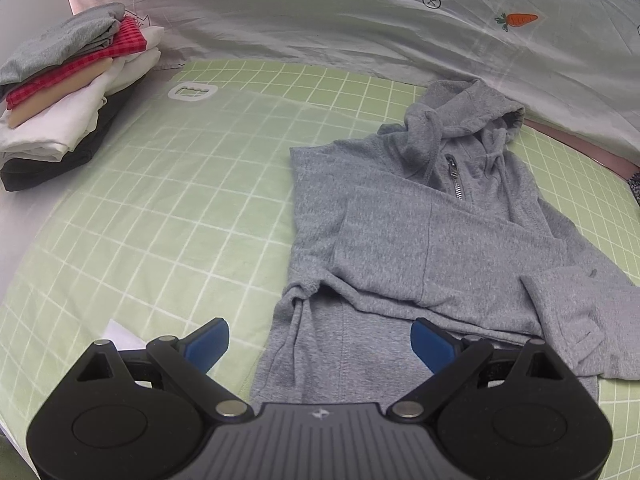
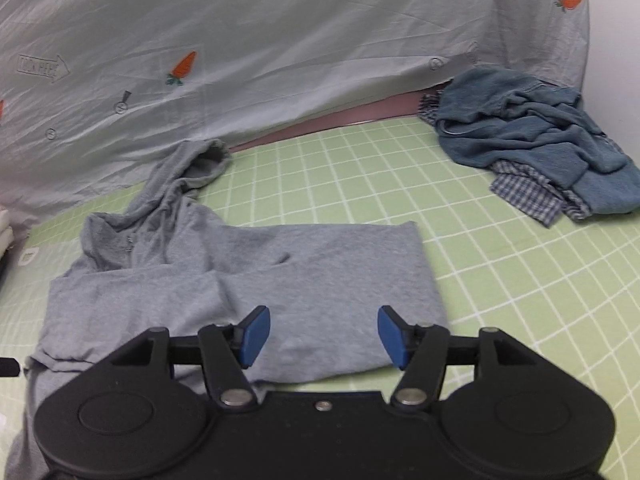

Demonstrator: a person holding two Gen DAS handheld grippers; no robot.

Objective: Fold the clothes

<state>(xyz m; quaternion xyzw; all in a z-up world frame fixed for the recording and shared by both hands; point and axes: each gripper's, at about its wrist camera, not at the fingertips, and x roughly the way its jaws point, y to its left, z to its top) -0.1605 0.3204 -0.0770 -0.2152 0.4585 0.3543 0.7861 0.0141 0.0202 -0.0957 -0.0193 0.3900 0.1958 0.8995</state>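
Note:
A grey zip hoodie lies on the green checked sheet, hood toward the back, with its sides and sleeves folded in over the body. My left gripper is open and empty, low over the hoodie's near hem. In the right wrist view the hoodie lies flat in front. My right gripper is open and empty, just above the hoodie's near right part.
A stack of folded clothes, grey on top, stands at the back left. A crumpled pile of blue denim and plaid clothes lies at the back right. A pale sheet with carrot prints hangs behind. A white scrap lies by my left finger.

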